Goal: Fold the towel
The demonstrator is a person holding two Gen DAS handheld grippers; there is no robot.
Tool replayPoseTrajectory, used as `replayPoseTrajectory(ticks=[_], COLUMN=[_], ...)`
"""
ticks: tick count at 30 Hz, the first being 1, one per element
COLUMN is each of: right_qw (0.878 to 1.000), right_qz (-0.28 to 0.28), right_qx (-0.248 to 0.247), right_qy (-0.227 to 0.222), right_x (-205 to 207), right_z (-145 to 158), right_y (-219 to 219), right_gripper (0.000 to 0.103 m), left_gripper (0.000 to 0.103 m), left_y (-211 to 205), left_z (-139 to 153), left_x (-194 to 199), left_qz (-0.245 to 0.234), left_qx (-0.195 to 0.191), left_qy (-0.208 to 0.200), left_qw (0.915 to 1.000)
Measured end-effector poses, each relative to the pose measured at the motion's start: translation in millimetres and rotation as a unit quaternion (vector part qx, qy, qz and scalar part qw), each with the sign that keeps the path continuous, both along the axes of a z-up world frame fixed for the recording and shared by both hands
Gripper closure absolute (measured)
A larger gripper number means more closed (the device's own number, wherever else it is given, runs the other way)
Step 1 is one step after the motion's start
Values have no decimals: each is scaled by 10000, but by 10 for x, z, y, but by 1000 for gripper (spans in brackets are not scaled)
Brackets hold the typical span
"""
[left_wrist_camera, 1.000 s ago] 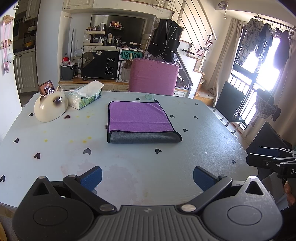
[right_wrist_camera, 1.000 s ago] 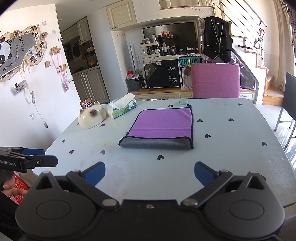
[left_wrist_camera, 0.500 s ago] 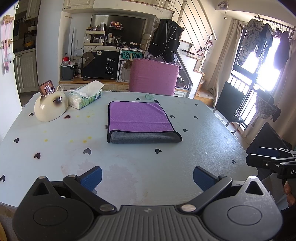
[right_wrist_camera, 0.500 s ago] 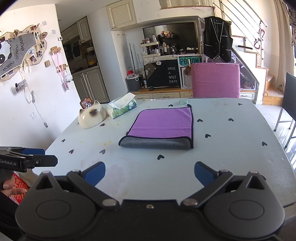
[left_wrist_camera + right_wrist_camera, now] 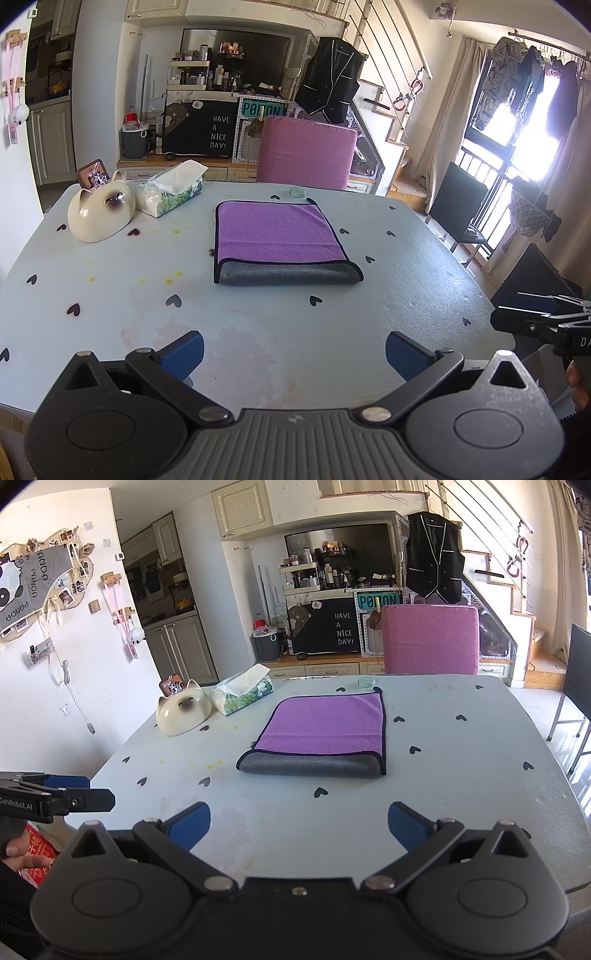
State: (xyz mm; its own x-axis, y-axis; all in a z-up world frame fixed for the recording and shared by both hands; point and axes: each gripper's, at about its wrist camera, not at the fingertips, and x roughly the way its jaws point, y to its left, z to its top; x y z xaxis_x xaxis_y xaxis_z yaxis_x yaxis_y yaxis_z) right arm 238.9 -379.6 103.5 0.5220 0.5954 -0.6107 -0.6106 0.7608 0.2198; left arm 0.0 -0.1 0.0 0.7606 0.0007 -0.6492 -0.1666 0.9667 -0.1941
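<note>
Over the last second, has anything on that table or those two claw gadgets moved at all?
Nothing visibly changed. The purple towel lies folded on the table as before, and the left gripper and right gripper hang at the near edge with jaws wide apart, holding nothing.

Pale blue table (image 5: 258,332) dotted with small black hearts, plus yellow and dark red stains near the cat bowl. Purple towel (image 5: 275,236) edged in black, grey underside showing along the near fold. Cream cat bowl (image 5: 101,214) with a dark brown face. Green leaf print on the tissue box (image 5: 171,192). Pink chair (image 5: 306,151) behind the table. Blue pads (image 5: 188,821) on black gripper fingers.
</note>
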Motion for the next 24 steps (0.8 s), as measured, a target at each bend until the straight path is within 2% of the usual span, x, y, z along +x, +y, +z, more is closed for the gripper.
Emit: replayPoseTrajectory(ticks=[11,24], right_qw=[10000,9997], right_qz=[-12,-28], right_qx=[-3,-47], right_qy=[25,219], right_x=[-5,182], right_z=[-51,-249], right_y=[42,90], right_gripper=[1,1], left_gripper=[0,0], left_y=[11,78], left_z=[-14,-153], left_x=[-5,233], left_qz=[132,216], left_qx=[-25,-65], left_qy=[50,295], left_qw=[9999,9993])
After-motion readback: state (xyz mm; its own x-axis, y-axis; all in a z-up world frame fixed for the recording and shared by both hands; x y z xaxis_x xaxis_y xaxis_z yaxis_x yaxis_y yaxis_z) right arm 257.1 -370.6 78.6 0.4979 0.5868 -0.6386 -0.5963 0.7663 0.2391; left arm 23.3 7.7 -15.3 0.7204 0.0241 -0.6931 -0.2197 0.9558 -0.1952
